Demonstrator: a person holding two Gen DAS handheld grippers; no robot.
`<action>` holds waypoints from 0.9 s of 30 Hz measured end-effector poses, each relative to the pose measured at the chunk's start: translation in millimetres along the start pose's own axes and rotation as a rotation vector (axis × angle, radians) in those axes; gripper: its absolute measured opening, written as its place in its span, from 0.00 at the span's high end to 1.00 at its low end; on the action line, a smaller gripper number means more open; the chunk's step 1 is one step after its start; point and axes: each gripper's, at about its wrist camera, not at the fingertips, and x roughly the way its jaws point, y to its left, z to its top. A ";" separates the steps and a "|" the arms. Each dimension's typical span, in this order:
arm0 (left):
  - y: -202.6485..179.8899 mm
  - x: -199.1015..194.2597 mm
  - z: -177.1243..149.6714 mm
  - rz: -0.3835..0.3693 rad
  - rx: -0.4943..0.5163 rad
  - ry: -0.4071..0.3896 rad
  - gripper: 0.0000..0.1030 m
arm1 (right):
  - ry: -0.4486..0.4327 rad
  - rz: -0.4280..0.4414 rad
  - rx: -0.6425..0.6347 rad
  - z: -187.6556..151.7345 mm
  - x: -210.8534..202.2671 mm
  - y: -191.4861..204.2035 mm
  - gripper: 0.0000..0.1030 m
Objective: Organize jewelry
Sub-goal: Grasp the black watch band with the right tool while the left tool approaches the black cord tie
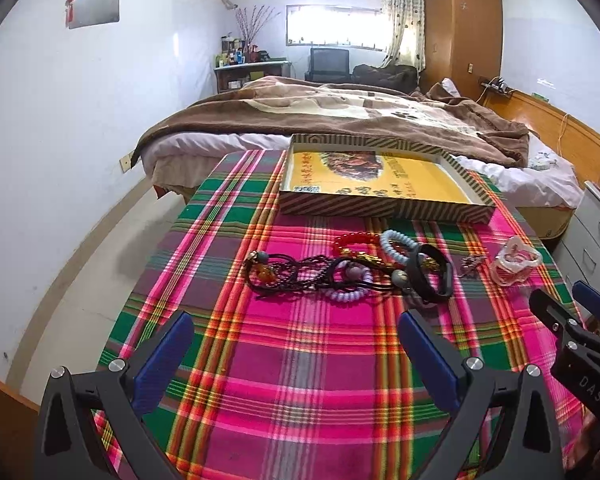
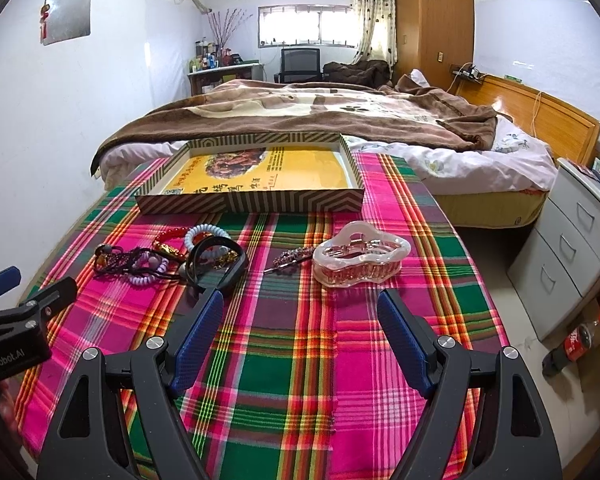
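Observation:
A heap of jewelry lies mid-table on the plaid cloth: a red bead bracelet (image 1: pixel 354 241), a pale blue coil band (image 1: pixel 398 244), a lilac coil band (image 1: pixel 350 292), dark beaded cords (image 1: pixel 292 274) and a black wristband (image 1: pixel 430 276). To its right lie a sparkly hair clip (image 2: pixel 294 258) and a clear pink claw clip (image 2: pixel 360 258). A striped shallow box (image 1: pixel 384 204) with a yellow printed bottom stands behind them. My left gripper (image 1: pixel 296 322) hangs open just short of the heap. Open too, my right gripper (image 2: pixel 300 300) is in front of the claw clip.
The table's far edge meets a bed (image 1: pixel 340 116) with a brown blanket. Grey drawers (image 2: pixel 572 248) and a cola bottle (image 2: pixel 576 344) on the floor stand to the right. The cloth (image 2: pixel 300 380) near the front edge is bare.

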 end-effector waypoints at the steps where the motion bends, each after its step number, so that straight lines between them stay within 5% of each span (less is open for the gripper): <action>1: 2.1 1.3 0.7 0.004 -0.003 0.000 0.00 | 0.003 0.001 -0.002 0.5 2.1 0.7 0.23; 12: 61.1 37.8 6.5 -0.013 -0.041 0.083 0.00 | 0.040 0.197 -0.076 18.0 42.6 23.1 0.23; 16: 82.5 50.5 1.1 -0.033 -0.077 0.125 0.00 | 0.152 0.279 -0.115 15.9 75.4 39.7 0.40; 27: 98.7 64.1 2.7 -0.081 -0.105 0.144 0.00 | 0.163 0.322 -0.247 13.1 92.1 70.6 0.58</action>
